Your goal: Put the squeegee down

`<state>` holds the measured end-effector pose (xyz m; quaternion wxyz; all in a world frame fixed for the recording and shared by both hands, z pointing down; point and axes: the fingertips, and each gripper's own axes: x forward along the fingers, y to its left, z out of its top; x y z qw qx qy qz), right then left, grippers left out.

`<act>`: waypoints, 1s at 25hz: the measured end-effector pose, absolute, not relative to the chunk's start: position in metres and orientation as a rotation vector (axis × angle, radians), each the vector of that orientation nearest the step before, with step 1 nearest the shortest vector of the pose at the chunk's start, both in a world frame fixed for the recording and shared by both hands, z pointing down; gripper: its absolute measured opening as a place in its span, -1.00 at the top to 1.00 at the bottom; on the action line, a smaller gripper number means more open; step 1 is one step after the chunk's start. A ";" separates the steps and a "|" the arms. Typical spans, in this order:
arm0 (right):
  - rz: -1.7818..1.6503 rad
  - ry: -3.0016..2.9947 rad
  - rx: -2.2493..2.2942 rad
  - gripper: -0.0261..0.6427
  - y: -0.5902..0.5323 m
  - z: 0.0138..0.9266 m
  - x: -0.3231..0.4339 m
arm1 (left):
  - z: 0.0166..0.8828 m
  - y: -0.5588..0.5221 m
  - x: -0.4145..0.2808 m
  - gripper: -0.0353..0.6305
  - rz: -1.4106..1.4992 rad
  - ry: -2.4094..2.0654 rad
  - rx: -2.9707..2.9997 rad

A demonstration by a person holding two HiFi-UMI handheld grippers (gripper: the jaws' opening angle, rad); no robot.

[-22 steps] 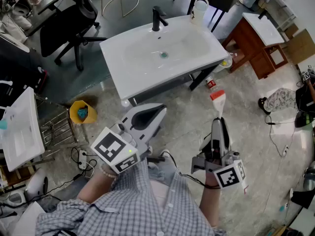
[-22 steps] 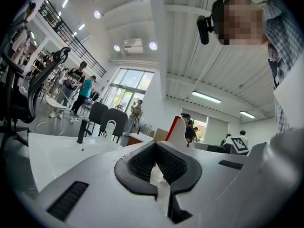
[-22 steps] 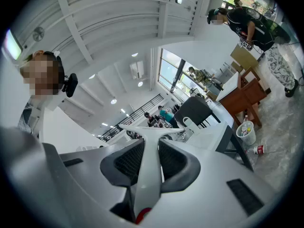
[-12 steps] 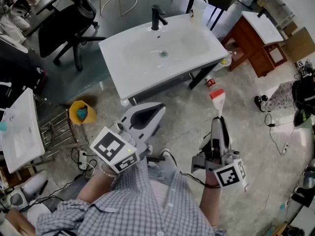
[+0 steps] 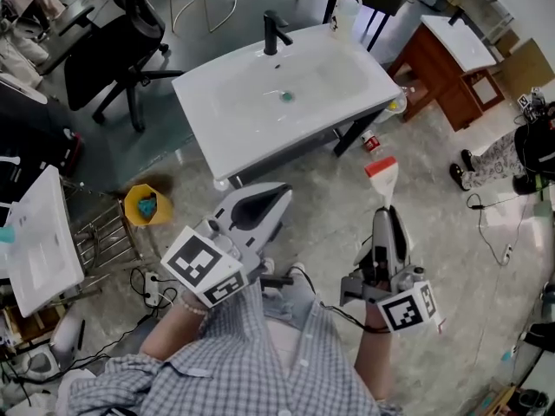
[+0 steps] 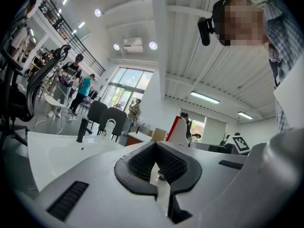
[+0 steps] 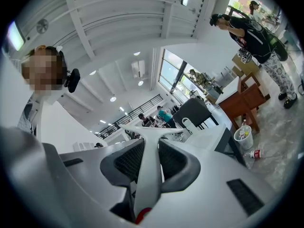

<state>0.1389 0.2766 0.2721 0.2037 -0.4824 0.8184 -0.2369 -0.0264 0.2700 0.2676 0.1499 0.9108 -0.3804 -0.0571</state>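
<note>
A: What's getting cut off?
B: The shirt (image 5: 251,362) is running off the bottom edge. The right gripper (image 5: 388,211) jaws are clamping the squeegee (image 5: 383,180), hiding most of its handle.
A: Surface, room?
B: Pale floor (image 5: 434,232), white sink (image 5: 347,85) standing ahead. The squeegee is hanging over floor, short of the sink. The left gripper (image 5: 279,196) jaws are sitting closed, empty.

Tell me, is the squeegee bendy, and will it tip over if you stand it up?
Probably stiff: the squeegee sticks straight out of the right gripper without drooping. It looks light, being thin white plastic. Stood on end it would likely tip, since its head is wider than its handle.
</note>
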 end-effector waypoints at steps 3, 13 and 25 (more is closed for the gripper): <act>-0.628 2.294 -1.356 0.64 0.281 0.269 0.133 | 0.268 0.272 -0.028 0.88 -0.157 -1.073 2.629; -0.686 2.214 -1.363 0.64 0.282 0.274 0.136 | 0.275 0.269 -0.034 0.88 -0.148 -1.041 2.625; -0.677 2.227 -1.371 0.64 0.242 0.276 0.181 | 0.274 0.227 0.005 0.88 -0.140 -1.062 2.639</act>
